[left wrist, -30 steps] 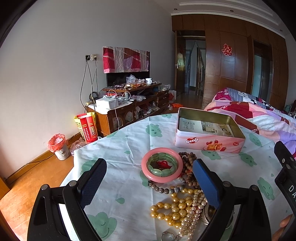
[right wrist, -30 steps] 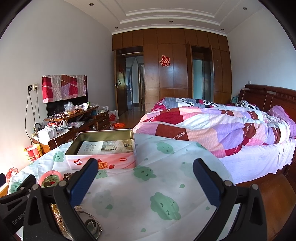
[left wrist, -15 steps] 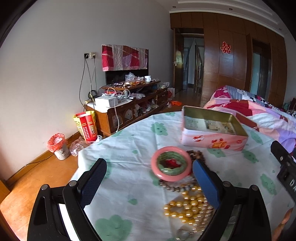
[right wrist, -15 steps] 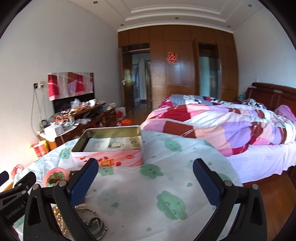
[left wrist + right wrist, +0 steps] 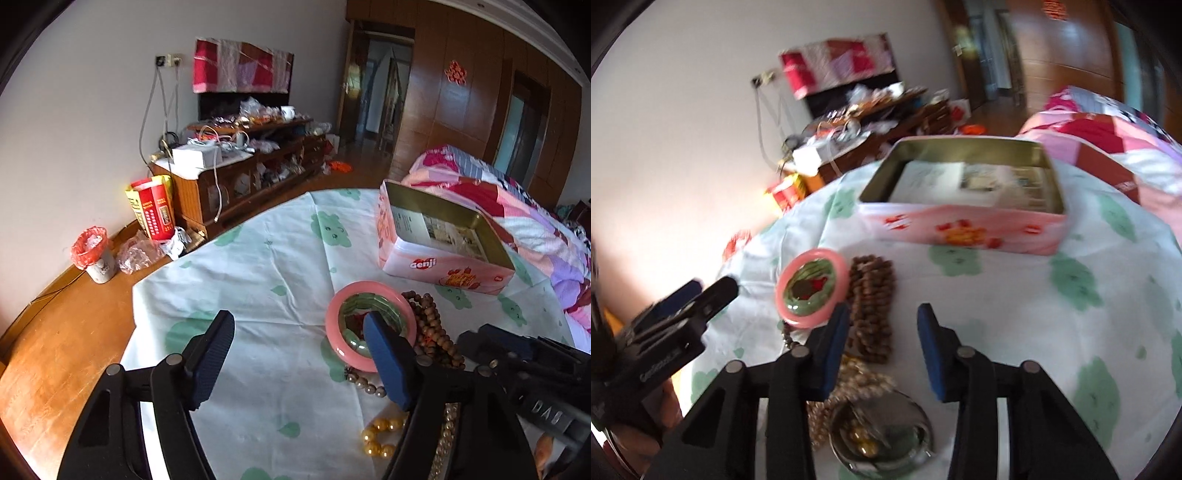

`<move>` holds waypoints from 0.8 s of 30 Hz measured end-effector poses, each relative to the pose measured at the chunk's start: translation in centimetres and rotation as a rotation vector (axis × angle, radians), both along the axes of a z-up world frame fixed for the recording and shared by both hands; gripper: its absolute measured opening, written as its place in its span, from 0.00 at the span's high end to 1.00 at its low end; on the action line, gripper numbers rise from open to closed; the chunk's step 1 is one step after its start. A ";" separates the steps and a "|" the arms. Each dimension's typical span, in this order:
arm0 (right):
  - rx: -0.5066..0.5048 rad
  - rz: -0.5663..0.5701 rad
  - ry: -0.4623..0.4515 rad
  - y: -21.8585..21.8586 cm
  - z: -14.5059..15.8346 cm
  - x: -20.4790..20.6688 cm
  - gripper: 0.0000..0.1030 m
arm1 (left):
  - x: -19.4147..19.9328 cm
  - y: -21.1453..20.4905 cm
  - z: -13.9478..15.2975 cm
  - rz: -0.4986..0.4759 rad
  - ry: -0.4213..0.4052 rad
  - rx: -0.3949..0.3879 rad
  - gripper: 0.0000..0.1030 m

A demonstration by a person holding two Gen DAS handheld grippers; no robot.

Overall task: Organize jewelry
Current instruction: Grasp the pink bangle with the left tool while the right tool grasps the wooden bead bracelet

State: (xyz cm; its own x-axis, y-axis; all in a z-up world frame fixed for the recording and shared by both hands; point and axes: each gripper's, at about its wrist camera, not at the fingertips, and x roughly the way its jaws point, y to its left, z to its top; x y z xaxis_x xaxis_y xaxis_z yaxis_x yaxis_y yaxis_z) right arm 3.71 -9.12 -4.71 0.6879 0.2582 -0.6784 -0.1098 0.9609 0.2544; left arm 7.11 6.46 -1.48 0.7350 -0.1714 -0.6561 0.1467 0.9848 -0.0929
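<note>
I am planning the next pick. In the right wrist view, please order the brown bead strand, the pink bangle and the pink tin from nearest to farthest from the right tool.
1. Brown bead strand, beside its left finger.
2. Pink bangle, further left.
3. Pink tin, at the back.

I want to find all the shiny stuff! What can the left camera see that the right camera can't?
Only the left wrist view shows the gold beads and the red-lined bin on the floor. Only the right wrist view shows the round metal dish and the pale pearl strand. Both show the pink bangle, the brown wooden beads and the open pink tin.
</note>
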 end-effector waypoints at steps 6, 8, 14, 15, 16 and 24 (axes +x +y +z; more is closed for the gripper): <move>-0.063 0.033 0.108 1.3 -1.8 2.4 0.65 | 3.2 -0.6 -1.6 -0.035 0.126 -0.012 0.31; -0.044 0.041 0.153 1.0 -2.7 3.6 0.65 | 3.8 -0.8 -2.1 -0.053 0.173 -0.033 0.41; -0.067 0.060 0.122 0.8 -2.6 3.3 0.73 | 4.1 -1.4 -2.9 -0.108 0.222 -0.084 0.85; -0.044 0.053 0.115 0.5 -2.4 3.0 0.75 | 4.1 -1.3 -2.8 -0.108 0.218 -0.099 0.85; -0.010 0.038 0.109 -0.1 -2.4 2.9 0.76 | 3.9 -1.2 -2.7 -0.113 0.207 -0.113 0.87; 0.222 -0.095 -0.060 -4.6 -1.2 0.6 0.77 | 0.8 -0.6 0.6 -0.149 0.040 -0.222 0.90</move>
State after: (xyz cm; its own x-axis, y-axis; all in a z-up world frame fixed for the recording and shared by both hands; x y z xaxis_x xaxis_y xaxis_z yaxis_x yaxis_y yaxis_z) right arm 4.35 -13.74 -5.91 0.7535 0.3285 -0.5695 -0.0430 0.8890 0.4559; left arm 7.92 5.86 -0.92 0.6649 -0.4188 -0.6184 0.2805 0.9074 -0.3130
